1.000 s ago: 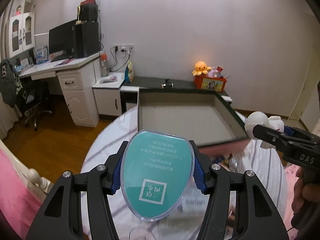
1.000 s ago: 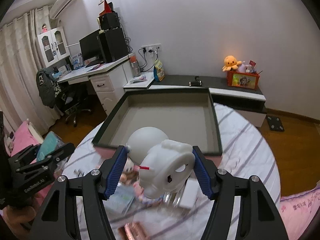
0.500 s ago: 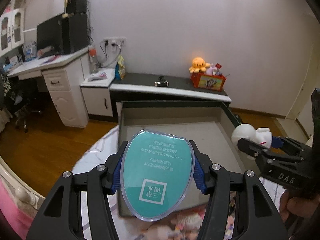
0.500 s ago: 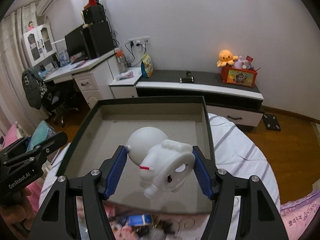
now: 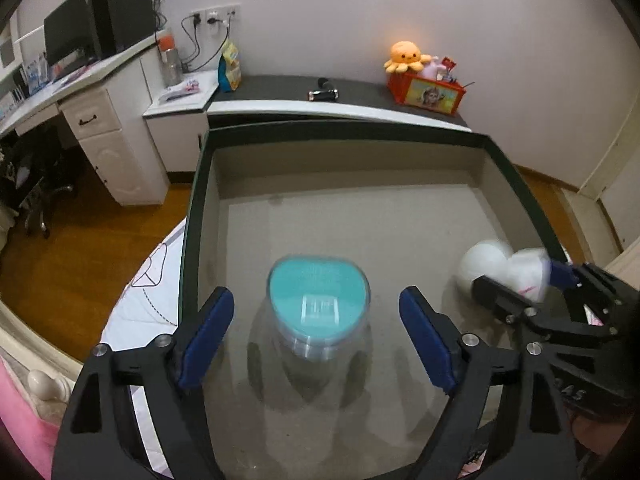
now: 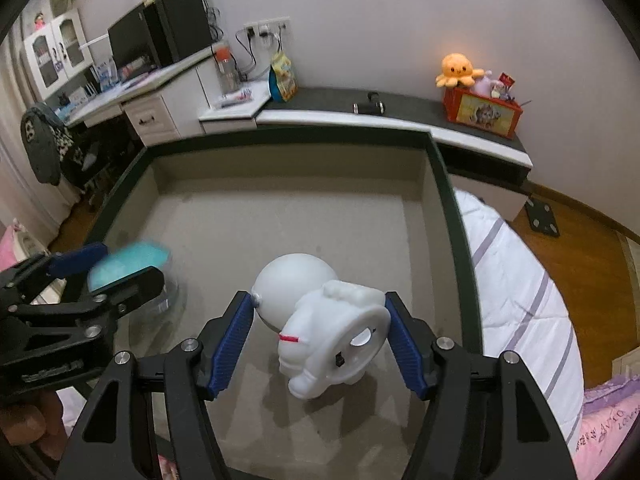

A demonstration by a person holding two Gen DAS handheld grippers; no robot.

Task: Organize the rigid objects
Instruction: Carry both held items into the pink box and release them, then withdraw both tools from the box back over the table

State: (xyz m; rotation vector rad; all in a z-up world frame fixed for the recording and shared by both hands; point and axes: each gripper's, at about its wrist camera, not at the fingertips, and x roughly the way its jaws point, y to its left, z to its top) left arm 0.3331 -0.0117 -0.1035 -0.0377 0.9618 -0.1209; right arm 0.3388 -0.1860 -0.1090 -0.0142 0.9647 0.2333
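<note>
A shallow tray (image 5: 196,200) with a dark green rim and a beige floor fills both views. A teal-lidded clear box (image 5: 318,300), blurred, is down on the tray floor. My left gripper (image 5: 316,294) hangs over it, its jaws opening and well clear of the box on both sides. A white astronaut figure (image 6: 320,320) sits between the blue pads (image 6: 232,340) of my right gripper (image 6: 320,300), low over the tray (image 6: 448,200). Those jaws are starting to open, but the pads still touch the figure. Each gripper shows in the other's view: left gripper (image 6: 124,264), right gripper (image 5: 520,276).
White striped bedding (image 6: 516,280) lies to the right of the tray. Behind it runs a low dark cabinet (image 6: 400,108) with an orange toy box (image 6: 480,114). A white desk (image 5: 100,120) and wooden floor are to the left. A hand (image 6: 24,424) holds the left gripper.
Both grippers came forward and down over the tray. The left jaws spread wide and the teal box dropped out of them onto the tray floor. The right gripper still carries the astronaut.
</note>
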